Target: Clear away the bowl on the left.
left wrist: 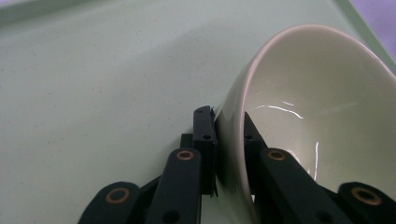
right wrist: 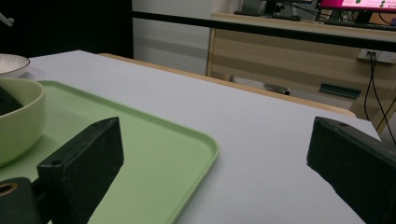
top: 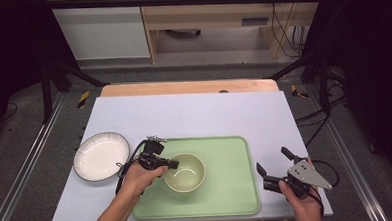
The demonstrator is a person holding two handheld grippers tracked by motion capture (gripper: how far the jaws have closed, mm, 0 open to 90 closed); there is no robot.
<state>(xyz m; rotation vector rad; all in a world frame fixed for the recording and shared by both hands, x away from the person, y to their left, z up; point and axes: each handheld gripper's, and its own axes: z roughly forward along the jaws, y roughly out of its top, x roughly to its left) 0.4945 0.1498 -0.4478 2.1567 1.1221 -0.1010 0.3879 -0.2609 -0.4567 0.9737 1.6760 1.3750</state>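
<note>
**Left hand-held gripper clamped on bowl rim, right one wide open**

High view: the left hand-held gripper (top: 172, 165) reaches in from the left side of a pale green bowl (top: 184, 172), which stands on a green tray (top: 226, 154) in the tray's left half. The left gripper view shows how the jaws stand: one black jaw lies against the bowl's outer wall, the other inside it, and the rim (left wrist: 233, 126) is pinched between them with no gap showing. The bowl looks empty.

The right hand-held gripper (top: 274, 163) is held over the lilac surface (top: 194, 113) just off the tray's right edge, well apart from the bowl. Its jaws stand wide, with nothing between them; the right gripper view looks between them across the tray's corner (right wrist: 205, 149) and the bare surface beyond.

A white plate (top: 101, 156) with a dark rim sits on the surface to the left of the tray, near the left forearm.
</note>
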